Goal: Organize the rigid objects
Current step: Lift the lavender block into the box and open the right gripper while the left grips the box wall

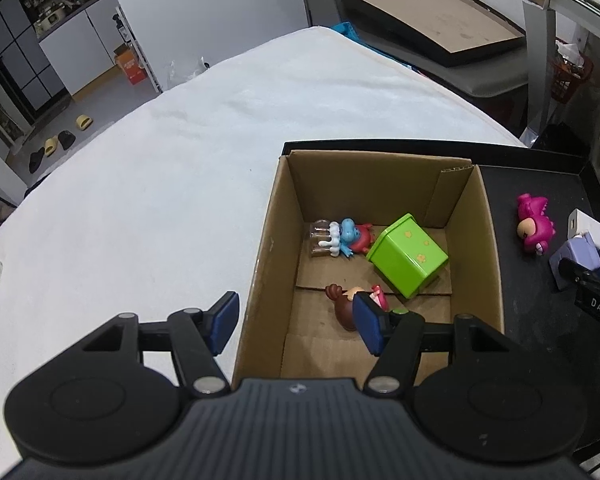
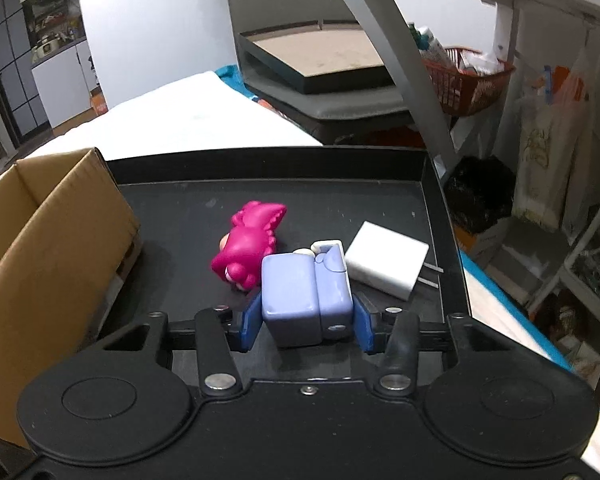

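text: "DAS" | on: right gripper [image 1: 596, 300] body label

I am holding the left gripper [image 1: 298, 326] open over the near wall of the cardboard box [image 1: 260, 264], where a green box [image 1: 408, 258] and two figurines are lying; a pink toy [image 1: 534, 224] is lying on the black tray [image 1: 540, 320].

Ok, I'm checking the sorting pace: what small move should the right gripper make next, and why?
Probably lift the lilac block-shaped plastic toy off the black tray. The right gripper has blue pads on both its sides, seemingly gripping. The brown cardboard box, already holding a green plastic box and figurines, likely comes next.
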The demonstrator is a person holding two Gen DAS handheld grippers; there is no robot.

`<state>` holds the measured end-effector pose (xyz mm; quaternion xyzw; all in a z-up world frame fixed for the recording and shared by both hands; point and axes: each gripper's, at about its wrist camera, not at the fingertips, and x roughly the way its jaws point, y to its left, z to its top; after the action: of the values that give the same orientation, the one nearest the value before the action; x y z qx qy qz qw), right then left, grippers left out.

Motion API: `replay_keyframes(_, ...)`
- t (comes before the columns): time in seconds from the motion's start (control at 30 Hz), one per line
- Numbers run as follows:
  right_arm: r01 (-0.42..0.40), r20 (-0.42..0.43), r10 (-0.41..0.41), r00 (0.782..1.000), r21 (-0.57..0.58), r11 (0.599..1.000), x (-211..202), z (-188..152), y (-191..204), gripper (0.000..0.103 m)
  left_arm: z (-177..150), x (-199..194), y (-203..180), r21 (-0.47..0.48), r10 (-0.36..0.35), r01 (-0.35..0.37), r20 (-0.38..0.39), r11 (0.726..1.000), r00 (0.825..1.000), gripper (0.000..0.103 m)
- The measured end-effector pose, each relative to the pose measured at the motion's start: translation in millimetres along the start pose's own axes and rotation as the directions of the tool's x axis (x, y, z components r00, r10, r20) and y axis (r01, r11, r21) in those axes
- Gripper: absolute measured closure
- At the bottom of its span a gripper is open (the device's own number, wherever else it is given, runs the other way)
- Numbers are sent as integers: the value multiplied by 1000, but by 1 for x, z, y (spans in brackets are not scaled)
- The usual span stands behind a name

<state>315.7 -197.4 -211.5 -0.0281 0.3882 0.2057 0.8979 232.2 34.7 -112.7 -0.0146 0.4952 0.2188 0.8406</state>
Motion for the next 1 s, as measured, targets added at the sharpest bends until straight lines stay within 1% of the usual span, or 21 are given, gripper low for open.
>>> replay_keyframes(0.23, 7, -13, -7, 1000, 18, 1000, -14, 2, 0, 58, -2, -6, 3, 9, -7, 7, 11, 1000, 1000, 42)
replay_keyframes(0.37, 18, -2, -18, 1000, 33, 999, -27, 5, 1, 59, -4, -10, 6, 6, -14, 14, 18, 1000, 1000, 42)
replay_keyframes(0.53, 14, 26, -14, 1000, 25, 1000, -46, 9, 9, 58, -6, -15, 11, -1, -25, 25, 33, 1000, 999, 42)
replay_keyframes(0.63, -14, 34, 12, 999, 57, 998, -58, 13, 13, 58, -8, -18, 16, -12, -31, 31, 35, 999, 999, 42)
replay_keyframes(0.67, -24, 41, 21, 999, 56, 998, -63, 14, 15, 58, -8, -20, 18, -16, -34, 34, 36, 999, 999, 42)
replay_keyframes(0.77, -9, 74, 8, 997, 14, 1000, -80, 18, 28, 58, -11, -25, 22, -19, -42, 42, 42, 999, 998, 42)
replay_keyframes(1.0, -4, 108, 6, 994, -21, 1000, -103, 31, 43, 58, -13, -37, 31, -14, -68, 69, 62, 998, 996, 42)
